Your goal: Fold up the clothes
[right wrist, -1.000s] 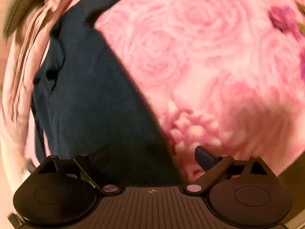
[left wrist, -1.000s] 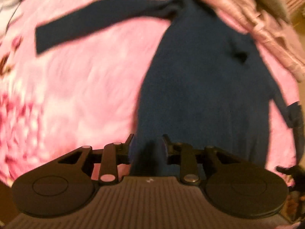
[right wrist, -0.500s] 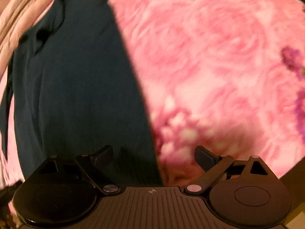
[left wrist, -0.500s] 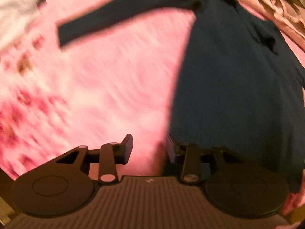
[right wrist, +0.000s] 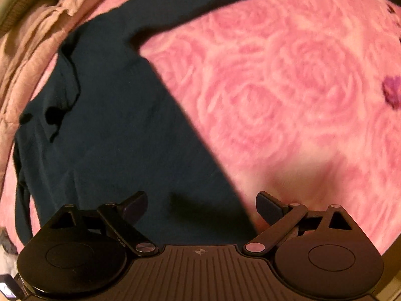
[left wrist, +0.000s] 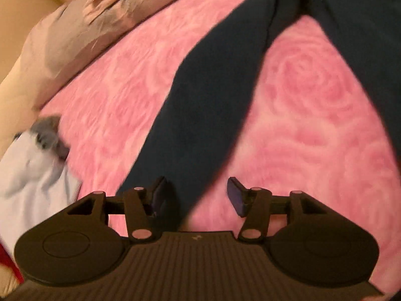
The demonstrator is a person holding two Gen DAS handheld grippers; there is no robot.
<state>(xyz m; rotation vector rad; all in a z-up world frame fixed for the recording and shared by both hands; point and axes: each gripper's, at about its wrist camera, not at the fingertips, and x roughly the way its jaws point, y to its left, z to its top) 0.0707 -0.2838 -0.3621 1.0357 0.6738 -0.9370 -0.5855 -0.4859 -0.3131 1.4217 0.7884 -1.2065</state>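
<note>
**Now poised over the sleeve cuff**

Left wrist view: the left gripper (left wrist: 196, 195) hangs with jaws spread, holding nothing, just above the cuff end of the navy top's sleeve (left wrist: 200, 115), which lies flat on the pink rose blanket (left wrist: 313, 115). A pinch could snag blanket pile along with the cuff.

Right wrist view: the right gripper (right wrist: 201, 207), likewise spread and empty, straddles the navy top (right wrist: 112, 125) at its side edge. Grabbing one layer only could skew the fold.

Dark navy long-sleeved fabric top (right wrist: 112, 138): we count 1, with 2 sleeves in view
Pink rose-patterned fleece blanket (left wrist: 313, 125): we count 1
Crumpled beige-pink bedding (left wrist: 82, 25): we count 1 heap
Pale white-blue cloth (left wrist: 32, 175): we count 1
Black two-finger grippers: we count 2, left (left wrist: 198, 195) and right (right wrist: 201, 207)
</note>
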